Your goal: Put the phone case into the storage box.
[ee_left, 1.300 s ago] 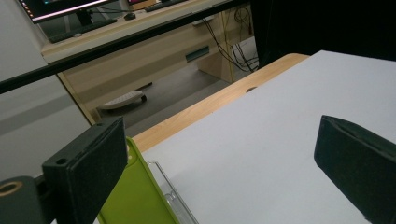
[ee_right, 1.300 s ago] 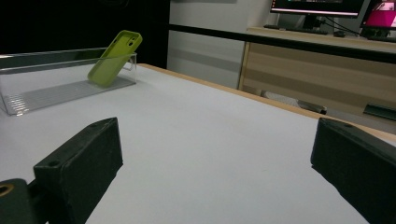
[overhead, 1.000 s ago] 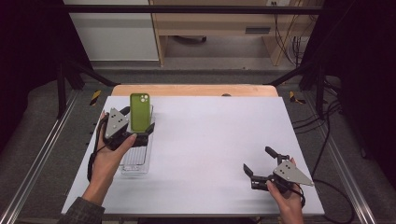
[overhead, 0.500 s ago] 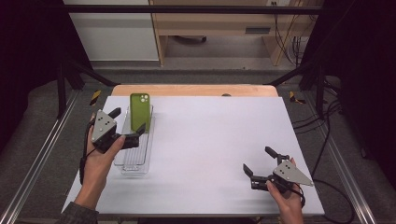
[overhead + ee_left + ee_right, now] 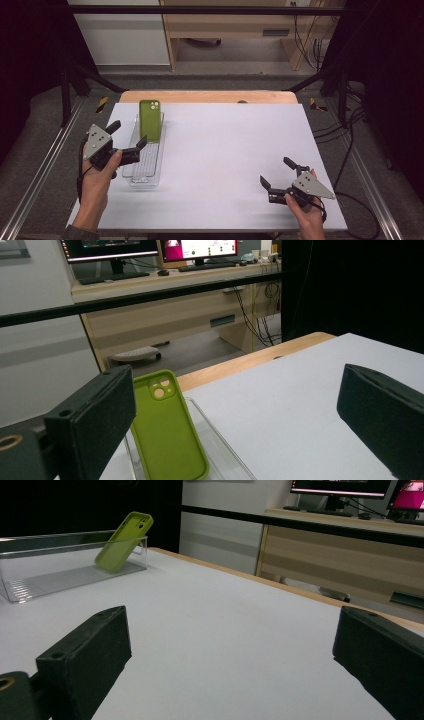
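The left gripper (image 5: 126, 138) has let go of the green phone case (image 5: 149, 120) and pulled back toward the near left, its jaws now spread wide with nothing between them. The case stands tilted against the far end wall of the clear tray (image 5: 142, 172) (so the placing looks done). The right gripper (image 5: 276, 173) rests open near the table (image 5: 225, 145)'s front right, unmoved.

The left gripper (image 5: 240, 425) had its two black jaws spread wide with nothing between them. Just past the left jaw a green phone case (image 5: 167, 430) stood tilted in a clear tray (image 5: 220, 445) — camera cutout uppermost. White table (image 5: 310, 375) stretched beyond, then a wooden desk (image 5: 165, 315) with monitors (image 5: 150, 247) — all well apart.
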